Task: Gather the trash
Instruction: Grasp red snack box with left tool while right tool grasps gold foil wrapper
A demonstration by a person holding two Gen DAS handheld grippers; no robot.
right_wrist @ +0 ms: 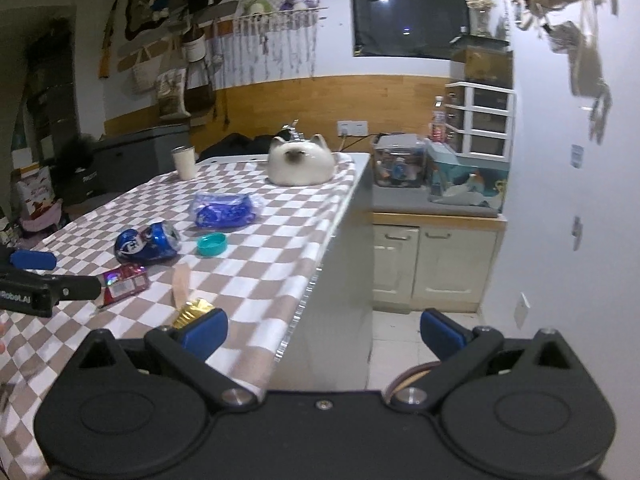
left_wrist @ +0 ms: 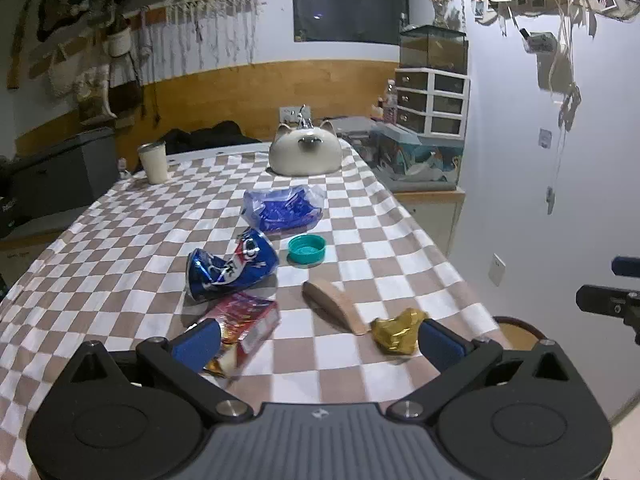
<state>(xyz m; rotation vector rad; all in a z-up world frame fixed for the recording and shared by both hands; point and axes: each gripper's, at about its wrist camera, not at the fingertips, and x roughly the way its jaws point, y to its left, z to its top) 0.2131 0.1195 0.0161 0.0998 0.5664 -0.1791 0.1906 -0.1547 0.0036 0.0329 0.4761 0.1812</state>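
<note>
Lived-in home room, probably dining corner: checkered tablecloth over table, cat-shaped ceramic at far edge, macramé hangings, fish tank on cabinet, photos pinned on wall.

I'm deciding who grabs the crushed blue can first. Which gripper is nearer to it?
Left. The left gripper hovers open just short of the crushed blue can; the right gripper hangs open at the table's right edge, farther away.

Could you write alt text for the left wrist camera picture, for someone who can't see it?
An open left gripper hovers over a checkered tablecloth strewn with litter: a crushed blue can, a red snack wrapper, a gold foil wrapper, a teal lid and a blue plastic bag. Farther back stand a cat-shaped ceramic and a white cup.
</note>
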